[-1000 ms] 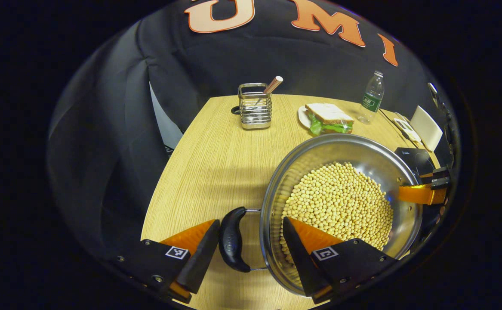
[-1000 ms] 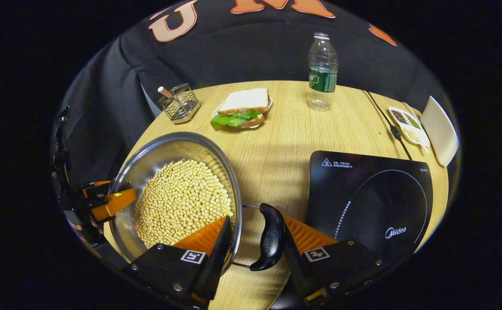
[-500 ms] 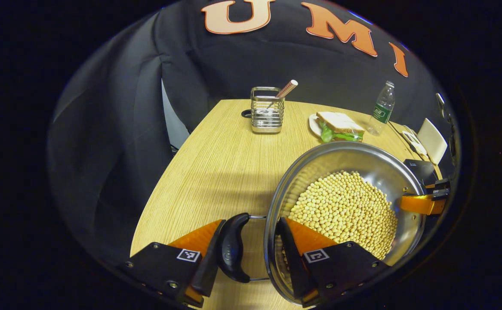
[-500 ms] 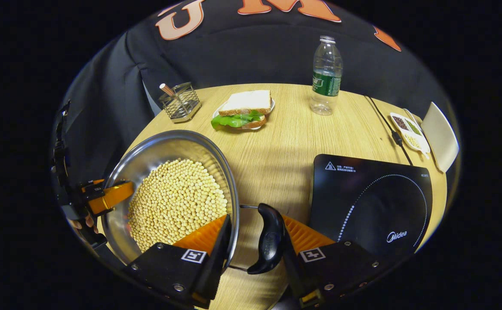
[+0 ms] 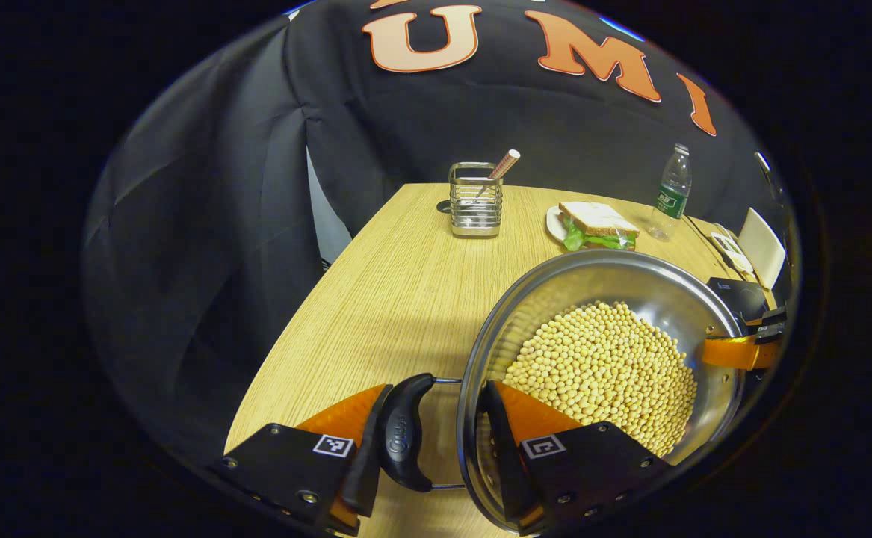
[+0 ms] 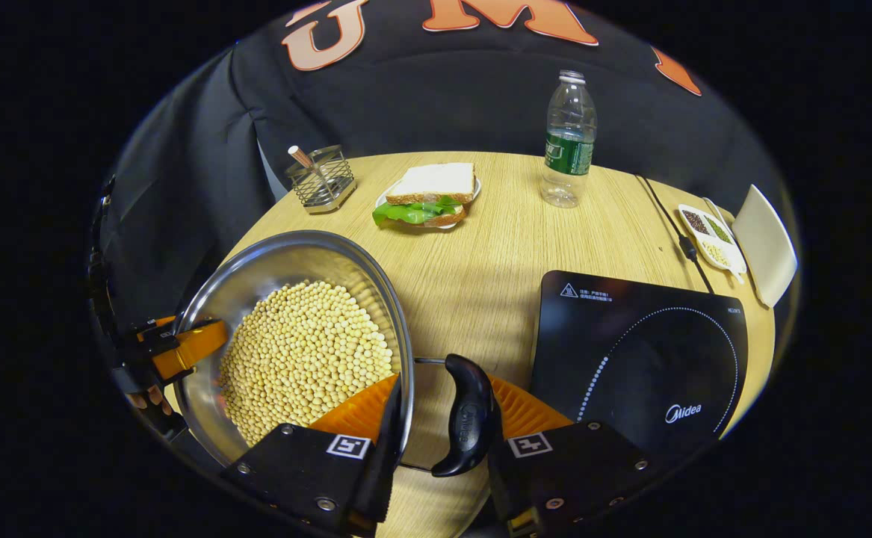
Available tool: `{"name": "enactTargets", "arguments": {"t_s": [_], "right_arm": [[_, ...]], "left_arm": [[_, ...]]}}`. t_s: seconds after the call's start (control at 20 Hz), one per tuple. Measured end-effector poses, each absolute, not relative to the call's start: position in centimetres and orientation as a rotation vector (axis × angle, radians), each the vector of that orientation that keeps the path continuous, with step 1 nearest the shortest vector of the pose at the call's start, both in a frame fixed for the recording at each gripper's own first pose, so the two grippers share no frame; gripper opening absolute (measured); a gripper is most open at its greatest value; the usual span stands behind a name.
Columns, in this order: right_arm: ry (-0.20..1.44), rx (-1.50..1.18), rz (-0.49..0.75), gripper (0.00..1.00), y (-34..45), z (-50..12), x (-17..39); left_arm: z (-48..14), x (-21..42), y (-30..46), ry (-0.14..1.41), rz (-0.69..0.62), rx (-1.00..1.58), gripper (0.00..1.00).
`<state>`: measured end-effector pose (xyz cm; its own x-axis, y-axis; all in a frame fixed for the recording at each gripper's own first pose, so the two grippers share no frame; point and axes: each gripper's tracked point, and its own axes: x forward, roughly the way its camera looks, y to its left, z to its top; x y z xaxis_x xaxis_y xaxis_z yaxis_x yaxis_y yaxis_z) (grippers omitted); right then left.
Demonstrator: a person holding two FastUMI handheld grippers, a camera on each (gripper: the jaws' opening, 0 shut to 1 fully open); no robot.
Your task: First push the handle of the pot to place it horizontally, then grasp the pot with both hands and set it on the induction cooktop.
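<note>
Holding the pot [image 5: 600,329] of soybeans [image 5: 604,370], we've got left gripper [image 5: 432,441] and right gripper [image 6: 439,430] each clamped across rim and handle.

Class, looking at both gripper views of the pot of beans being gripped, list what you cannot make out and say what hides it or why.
- Underside of the pot, right gripper view: hidden by its own wall, so contact with the table is unclear.
- Contents of the divided dish, right gripper view: too small to identify.
- Induction cooktop, left gripper view: mostly hidden behind the pot's rim.
- Item in the wire holder, left gripper view: its lower part is unclear.
</note>
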<state>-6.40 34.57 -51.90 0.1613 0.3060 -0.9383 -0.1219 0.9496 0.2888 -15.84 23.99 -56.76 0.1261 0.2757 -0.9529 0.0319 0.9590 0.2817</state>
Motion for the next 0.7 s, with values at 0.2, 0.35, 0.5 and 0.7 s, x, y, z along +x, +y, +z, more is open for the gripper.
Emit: {"name": "enactTargets", "arguments": {"t_s": [0.2,0.35,0.5,0.7], "right_arm": [[1.338,0.181,0.309,0.53,33.1,-50.0,-5.9],[1.296,0.189,0.305,0.52,31.4,-48.0,-5.3],[1.270,0.192,0.286,0.52,29.6,-46.0,-4.9],[1.226,0.190,0.262,0.52,26.8,-43.3,-4.8]], "left_arm": [[-55.3,-14.8,23.9,1.386,0.168,0.295,0.66],[-55.3,-14.9,23.8,1.344,0.143,0.323,0.66],[-55.9,-15.1,23.7,1.320,0.125,0.319,0.65],[-56.0,-15.2,23.8,1.283,0.098,0.318,0.65]]}}
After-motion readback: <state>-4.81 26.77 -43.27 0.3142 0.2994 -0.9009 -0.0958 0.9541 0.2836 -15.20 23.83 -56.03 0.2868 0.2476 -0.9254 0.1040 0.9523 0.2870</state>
